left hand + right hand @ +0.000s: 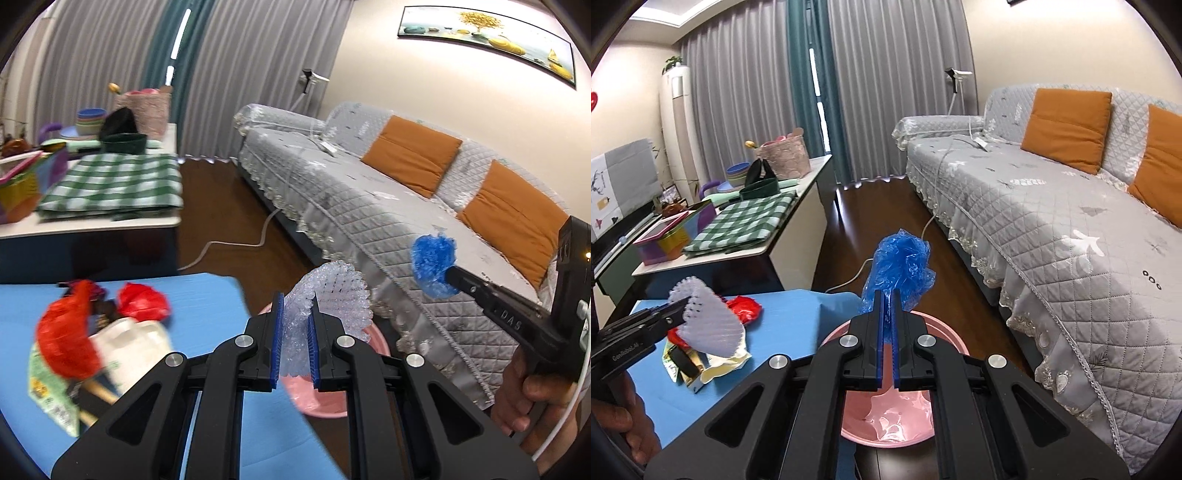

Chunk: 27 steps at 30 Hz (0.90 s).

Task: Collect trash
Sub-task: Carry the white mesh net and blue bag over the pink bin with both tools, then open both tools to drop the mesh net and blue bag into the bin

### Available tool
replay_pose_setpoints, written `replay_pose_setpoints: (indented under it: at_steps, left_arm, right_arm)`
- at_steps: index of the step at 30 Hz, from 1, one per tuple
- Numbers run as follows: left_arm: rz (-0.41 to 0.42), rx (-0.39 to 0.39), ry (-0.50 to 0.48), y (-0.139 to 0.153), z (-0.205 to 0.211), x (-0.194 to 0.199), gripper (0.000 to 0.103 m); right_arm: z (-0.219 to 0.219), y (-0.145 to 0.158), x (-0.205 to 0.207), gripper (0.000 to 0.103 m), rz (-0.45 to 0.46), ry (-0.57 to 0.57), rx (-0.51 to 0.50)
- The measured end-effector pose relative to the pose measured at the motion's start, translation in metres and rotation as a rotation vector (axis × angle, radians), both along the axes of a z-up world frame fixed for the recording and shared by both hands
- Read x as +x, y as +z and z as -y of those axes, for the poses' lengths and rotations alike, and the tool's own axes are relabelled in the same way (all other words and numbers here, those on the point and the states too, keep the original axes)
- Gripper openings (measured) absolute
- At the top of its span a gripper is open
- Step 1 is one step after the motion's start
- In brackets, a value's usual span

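Below both grippers I see the pink basin (pixel 886 417), just beside the blue table (pixel 798 306). My left gripper (pixel 295 332) is clamped on the white foam net (pixel 328 295), my right gripper (pixel 886 339) on the blue plastic bag (pixel 901 262). Risk, imo: bag is light & may cling to the pads, or the net drops outside the rim bc it hangs at the basin's edge. More trash (pixel 92 332) waits left of the fingers.

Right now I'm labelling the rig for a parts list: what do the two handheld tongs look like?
Both tongs, left and right, are matte black plastic with angular linkage arms, round silver pivot bolts and ribbed blue pads. The right one carries pale "DAS" lettering and a white cable; the left reads "GenRobot.AI".
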<state>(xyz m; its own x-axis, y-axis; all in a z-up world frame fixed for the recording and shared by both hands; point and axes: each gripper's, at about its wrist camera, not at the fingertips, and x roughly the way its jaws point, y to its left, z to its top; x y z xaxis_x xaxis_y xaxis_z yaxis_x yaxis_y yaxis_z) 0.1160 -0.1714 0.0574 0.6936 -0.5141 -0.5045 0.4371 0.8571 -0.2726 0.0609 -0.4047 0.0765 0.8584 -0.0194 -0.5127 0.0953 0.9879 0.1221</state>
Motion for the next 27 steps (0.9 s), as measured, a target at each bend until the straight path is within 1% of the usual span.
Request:
replay_pose_setpoints:
  at_steps: [8,18,20,21,22,23,25,26,27]
  left_arm:
    - [-0.03,-0.003,-0.056,-0.012,0.038,0.026,0.012]
    - [-0.064,0.007,-0.092,-0.028,0.061,0.05,0.012]
    - [-0.076,0.01,-0.094,-0.032,0.063,0.055,0.015]
    - [-0.088,0.013,-0.093,-0.035,0.065,0.059,0.024]
    - [-0.096,0.013,-0.091,-0.037,0.066,0.06,0.032]
    - [-0.101,0.011,-0.09,-0.038,0.066,0.061,0.034]
    - [-0.111,0.018,-0.085,-0.041,0.066,0.063,0.036]
    - [-0.114,0.019,-0.085,-0.042,0.066,0.063,0.036]
    - [-0.116,0.021,-0.084,-0.043,0.066,0.064,0.036]
  right_arm:
    - [0.007,-0.014,0.02,0.004,-0.036,-0.005,0.002]
    - [0.013,-0.03,0.04,0.004,-0.074,-0.011,0.025]
    - [0.014,-0.033,0.044,0.009,-0.091,-0.02,0.026]
    - [0.015,-0.035,0.046,0.012,-0.102,-0.021,0.031]
    - [0.017,-0.038,0.048,0.02,-0.113,-0.022,0.041]
    - [0.018,-0.039,0.048,0.028,-0.116,-0.026,0.045]
    - [0.02,-0.042,0.049,0.036,-0.123,-0.035,0.052]
    - [0.021,-0.042,0.05,0.04,-0.123,-0.038,0.055]
    - [0.021,-0.042,0.049,0.04,-0.122,-0.039,0.056]
